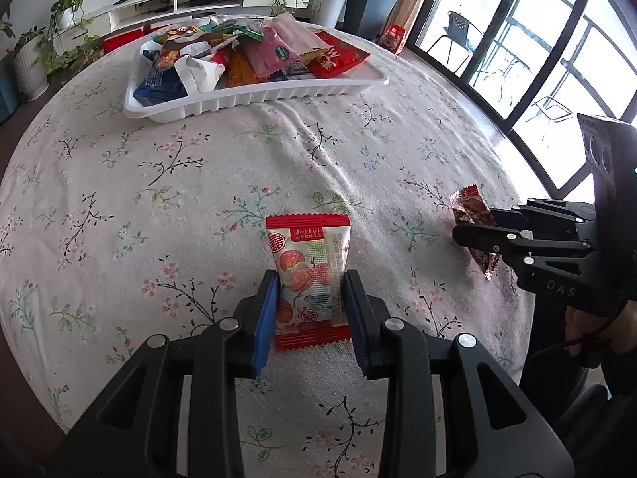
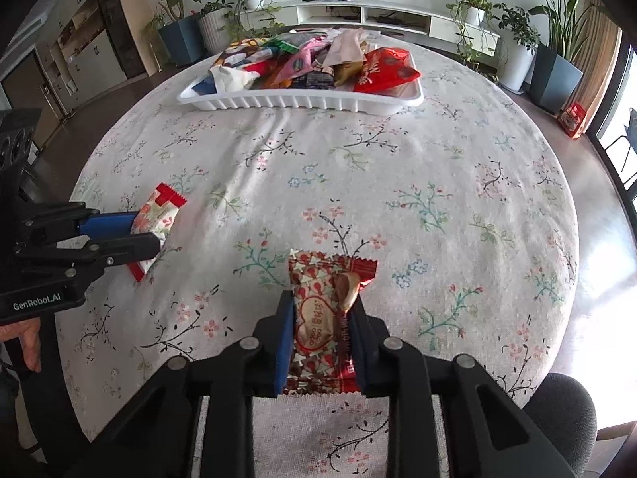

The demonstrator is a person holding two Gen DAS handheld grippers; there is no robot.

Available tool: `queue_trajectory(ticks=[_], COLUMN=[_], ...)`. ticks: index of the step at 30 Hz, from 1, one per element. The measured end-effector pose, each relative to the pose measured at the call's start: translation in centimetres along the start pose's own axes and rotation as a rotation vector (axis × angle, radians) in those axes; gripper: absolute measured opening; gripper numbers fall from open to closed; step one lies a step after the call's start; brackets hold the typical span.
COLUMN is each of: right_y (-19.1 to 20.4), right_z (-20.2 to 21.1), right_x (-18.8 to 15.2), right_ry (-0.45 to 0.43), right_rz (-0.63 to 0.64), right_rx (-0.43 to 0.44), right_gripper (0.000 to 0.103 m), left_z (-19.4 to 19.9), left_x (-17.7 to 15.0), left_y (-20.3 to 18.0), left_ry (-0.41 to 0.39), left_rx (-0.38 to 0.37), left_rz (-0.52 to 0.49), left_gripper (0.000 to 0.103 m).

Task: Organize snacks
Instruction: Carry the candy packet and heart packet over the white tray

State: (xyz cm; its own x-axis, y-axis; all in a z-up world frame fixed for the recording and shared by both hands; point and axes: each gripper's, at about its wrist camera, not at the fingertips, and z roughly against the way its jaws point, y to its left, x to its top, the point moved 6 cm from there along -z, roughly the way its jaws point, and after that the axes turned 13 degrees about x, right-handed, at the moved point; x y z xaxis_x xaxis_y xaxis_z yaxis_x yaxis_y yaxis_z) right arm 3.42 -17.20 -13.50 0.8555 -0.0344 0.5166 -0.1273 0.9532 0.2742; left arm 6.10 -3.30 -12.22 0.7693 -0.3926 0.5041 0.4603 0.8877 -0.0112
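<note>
My left gripper [image 1: 310, 283] is shut on a red-and-white snack packet [image 1: 308, 263] printed "Joyful events", held above the floral tablecloth. The same gripper [image 2: 157, 235] and packet [image 2: 157, 217] show at the left of the right wrist view. My right gripper [image 2: 322, 310] is shut on a red-brown snack packet [image 2: 322, 314] with a heart print. That gripper [image 1: 462, 227] and its packet [image 1: 471, 209] show at the right of the left wrist view. A white plastic tray [image 1: 254, 97] piled with several snack packets sits at the table's far side [image 2: 302, 101].
The round table carries a floral cloth [image 1: 199, 183] with a crease in the middle. A dark chair [image 2: 565, 402] stands at the near right edge. Potted plants and a white low cabinet [image 2: 390, 16] stand behind the table. Glass doors are at the right.
</note>
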Motion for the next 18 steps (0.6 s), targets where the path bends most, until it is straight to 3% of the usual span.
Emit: queue_trajectory(ticks=[8,18], right_y=[-0.4,-1.4], right_z=[2.2,3.6], right_x=[1.8,5.1], right_ry=[-0.077,-0.142], right_rz=[-0.06,-0.083], right_rx=[0.09,0.129], right_gripper=[0.026,0.026], left_z=[0.5,1.6], left_x=[0.7,3.5], left_y=[0.5,2.4], left_ry=[-0.02,-0.064], left_rx=[0.007,0.007], left_rz=[0.023,0.068], left_gripper=[0.03,0.03])
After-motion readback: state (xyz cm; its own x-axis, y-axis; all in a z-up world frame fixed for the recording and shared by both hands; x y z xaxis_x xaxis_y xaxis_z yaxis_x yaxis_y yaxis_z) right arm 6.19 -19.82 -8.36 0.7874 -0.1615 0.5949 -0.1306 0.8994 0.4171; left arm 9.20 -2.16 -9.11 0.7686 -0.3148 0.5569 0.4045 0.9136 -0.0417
